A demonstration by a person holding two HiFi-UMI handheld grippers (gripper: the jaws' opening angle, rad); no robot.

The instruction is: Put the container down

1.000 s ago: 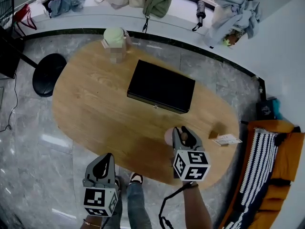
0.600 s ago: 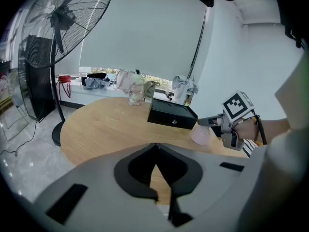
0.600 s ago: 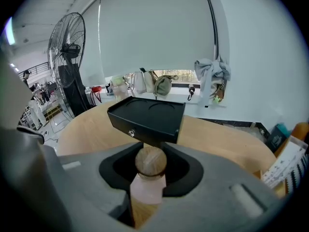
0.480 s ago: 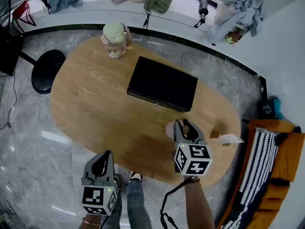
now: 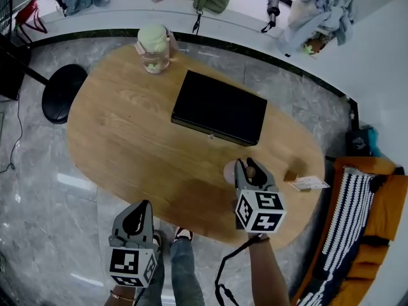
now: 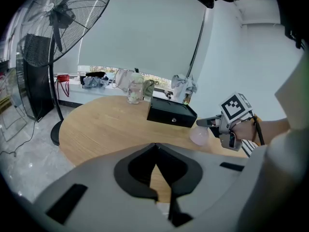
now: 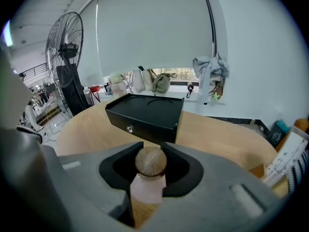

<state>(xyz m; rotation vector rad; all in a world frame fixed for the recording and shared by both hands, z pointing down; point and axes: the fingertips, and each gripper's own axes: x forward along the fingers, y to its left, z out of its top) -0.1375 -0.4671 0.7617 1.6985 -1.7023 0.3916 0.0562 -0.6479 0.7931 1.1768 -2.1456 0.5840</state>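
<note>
A pale pink container (image 7: 146, 187) with a round wooden stopper (image 7: 150, 161) sits between the jaws of my right gripper (image 7: 149, 178), which is shut on it. In the head view this gripper (image 5: 248, 171) is over the near right part of the oval wooden table (image 5: 127, 139), with the container (image 5: 230, 171) showing at its left side. The left gripper view shows the container (image 6: 199, 135) low over the table; I cannot tell if it touches the wood. My left gripper (image 5: 136, 220) hangs off the table's near edge, its jaws (image 6: 155, 166) shut on nothing.
A black box (image 5: 220, 107) lies mid-table, just beyond the container. A glass jar with a green lid (image 5: 153, 48) stands at the far left edge. A card and a small wooden block (image 5: 305, 183) lie at the right. A black stool (image 5: 62, 94) and a standing fan (image 6: 53, 33) stand left of the table.
Only the head view has shifted a little. Both grippers and the container keep their places relative to the black box.
</note>
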